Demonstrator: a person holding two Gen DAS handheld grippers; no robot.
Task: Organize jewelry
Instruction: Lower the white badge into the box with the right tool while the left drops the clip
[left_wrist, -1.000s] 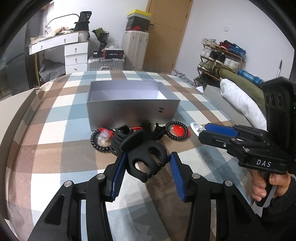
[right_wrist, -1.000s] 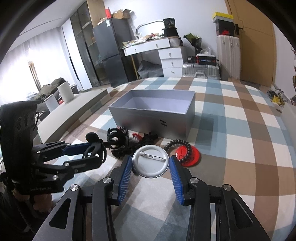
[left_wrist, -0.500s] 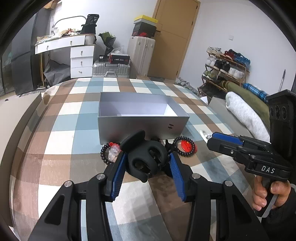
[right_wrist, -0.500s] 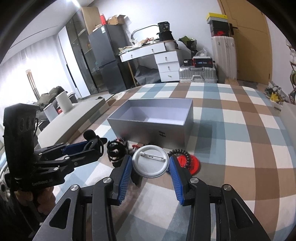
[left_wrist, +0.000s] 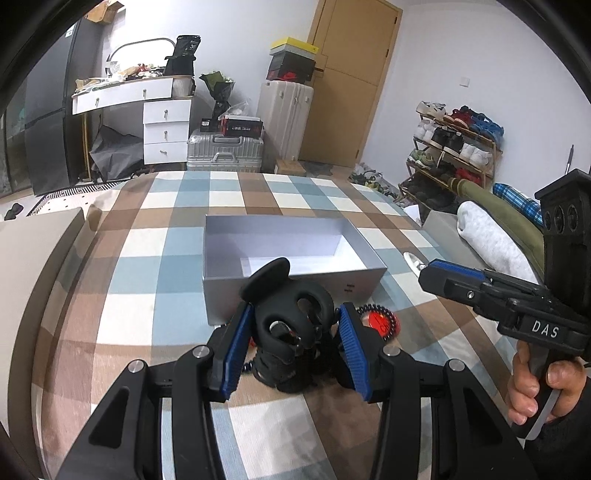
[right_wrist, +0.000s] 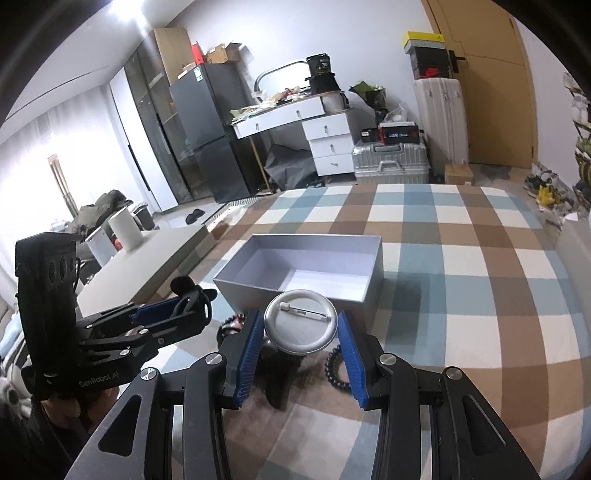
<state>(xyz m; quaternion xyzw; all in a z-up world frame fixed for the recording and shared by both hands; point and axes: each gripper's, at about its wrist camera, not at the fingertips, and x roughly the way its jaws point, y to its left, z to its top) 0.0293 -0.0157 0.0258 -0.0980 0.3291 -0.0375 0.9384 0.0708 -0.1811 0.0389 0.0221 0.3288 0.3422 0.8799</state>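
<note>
Left gripper (left_wrist: 293, 328): I clamp a black clip (left_wrist: 288, 314). Right gripper (right_wrist: 301, 341): I pinch a badge (right_wrist: 301, 321). Both raised before box (right_wrist: 295, 275), empty. Bracelet (left_wrist: 380, 319) and others on cloth; nothing stowed yet, I judge.

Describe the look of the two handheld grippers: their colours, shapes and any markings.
Both are matte black angular frames with silver round bolts at the joints and blue ribbed pads lining the jaws. The left gripper carries "GenRobot.AI" in white on its body in the right wrist view. The right gripper shows white "DAS" lettering in the left wrist view, above a pistol grip held by a bare hand with a dark sleeve.
</note>
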